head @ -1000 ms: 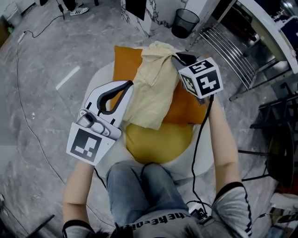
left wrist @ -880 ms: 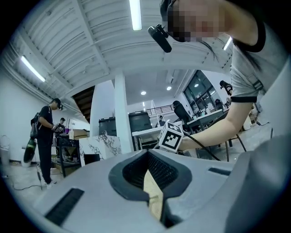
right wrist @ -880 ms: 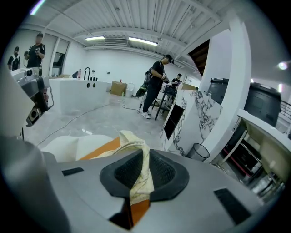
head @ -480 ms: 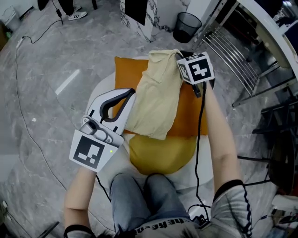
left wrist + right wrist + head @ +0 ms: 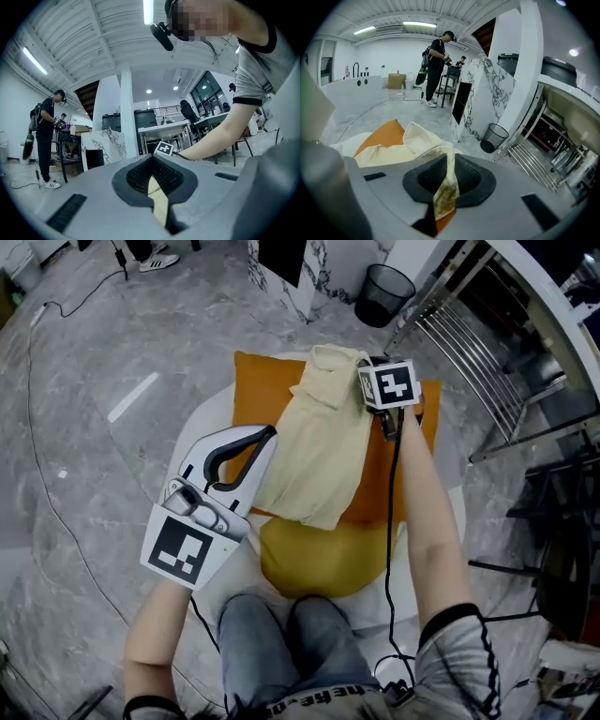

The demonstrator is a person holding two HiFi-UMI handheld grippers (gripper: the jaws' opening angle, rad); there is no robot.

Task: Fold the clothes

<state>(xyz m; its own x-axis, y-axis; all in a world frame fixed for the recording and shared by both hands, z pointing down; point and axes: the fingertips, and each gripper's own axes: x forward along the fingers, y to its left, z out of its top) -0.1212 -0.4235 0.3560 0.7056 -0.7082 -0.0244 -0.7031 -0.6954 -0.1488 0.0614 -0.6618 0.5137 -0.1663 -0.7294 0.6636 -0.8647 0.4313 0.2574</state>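
Since a second ago the right gripper (image 5: 373, 364) is reaching farther across the table, drawing the shirt's collar end away from the person; the left gripper (image 5: 268, 435) is sitting slightly lower in the head view. The pale yellow shirt (image 5: 323, 451) is now lying longer and flatter, stretching diagonally over an orange cloth (image 5: 251, 390) on the white round table (image 5: 208, 409). Both claws are pinching it: the left is nipping a thin side edge, the right a crumpled, stained fold. The fabric is looking soft and creased. A mustard garment (image 5: 319, 554) is bulging below its hem.
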